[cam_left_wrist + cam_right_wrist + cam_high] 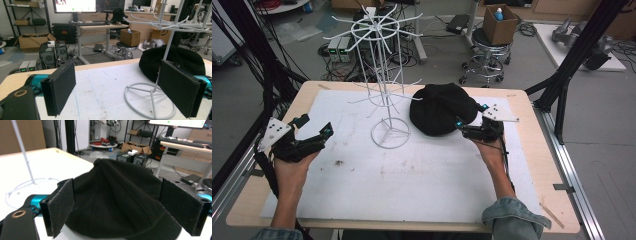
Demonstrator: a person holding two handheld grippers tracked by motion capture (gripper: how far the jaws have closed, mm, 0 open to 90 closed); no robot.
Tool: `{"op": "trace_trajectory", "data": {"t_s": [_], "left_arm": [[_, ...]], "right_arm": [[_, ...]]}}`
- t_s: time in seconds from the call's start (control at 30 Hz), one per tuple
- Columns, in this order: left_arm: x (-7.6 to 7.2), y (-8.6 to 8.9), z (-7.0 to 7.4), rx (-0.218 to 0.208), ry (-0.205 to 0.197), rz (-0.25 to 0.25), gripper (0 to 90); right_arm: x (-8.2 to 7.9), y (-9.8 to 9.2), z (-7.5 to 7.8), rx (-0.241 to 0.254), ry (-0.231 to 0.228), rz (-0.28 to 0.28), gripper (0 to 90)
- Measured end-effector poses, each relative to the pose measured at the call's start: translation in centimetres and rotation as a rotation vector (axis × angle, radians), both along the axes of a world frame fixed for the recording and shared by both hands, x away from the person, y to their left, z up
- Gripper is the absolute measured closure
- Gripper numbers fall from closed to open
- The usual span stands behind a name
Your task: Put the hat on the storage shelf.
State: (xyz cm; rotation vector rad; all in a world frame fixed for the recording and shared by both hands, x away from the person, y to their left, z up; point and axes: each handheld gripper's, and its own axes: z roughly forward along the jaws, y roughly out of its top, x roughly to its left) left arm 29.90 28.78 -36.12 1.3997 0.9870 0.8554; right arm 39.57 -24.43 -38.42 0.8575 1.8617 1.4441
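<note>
Wooden counter [532, 150] carries a white mat [422, 175], marked with brown stains. On the mat: a white wire rack [382, 75] and, just beside its base, a black hat [442, 107]. Left gripper [314, 127]: fingers spread, empty. Right gripper [471, 120]: fingers spread at hat's edge. Beyond: grey floor, stool [487, 62] bearing a cardboard box [499, 25].

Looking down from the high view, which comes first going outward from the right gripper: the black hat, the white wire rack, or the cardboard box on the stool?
From the right gripper:
1. Black hat, right at its jaws, on the table's right half.
2. White wire rack, past the hat, near the table's middle.
3. Cardboard box, on the stool beyond the table's far edge.
</note>
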Motion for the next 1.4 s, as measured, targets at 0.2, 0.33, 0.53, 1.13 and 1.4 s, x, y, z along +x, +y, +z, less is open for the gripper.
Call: {"op": "trace_trajectory", "data": {"t_s": [0.2,0.33,0.53,1.13,1.4], "left_arm": [[0.0,0.3,0.0,-0.015,0.002,-0.001,15.5],[-0.1,0.3,0.1,-0.022,-0.003,-0.004,15.5],[-0.1,0.3,0.2,-0.026,-0.004,-0.008,15.5],[-0.1,0.1,0.3,-0.070,-0.007,-0.040,15.5],[-0.3,0.5,0.6,-0.086,-0.018,-0.034,15.5]], "right_arm": [[1.7,0.3,-0.4,0.013,-0.017,-0.021,14.9],[2.5,0.6,0.0,0.029,-0.019,-0.031,15.0],[3.8,2.1,2.2,0.033,-0.064,0.002,15.0],[7.6,4.6,-0.7,0.133,-0.007,-0.021,17.6],[8.4,5.2,-2.4,0.081,0.042,-0.020,17.6]]}}
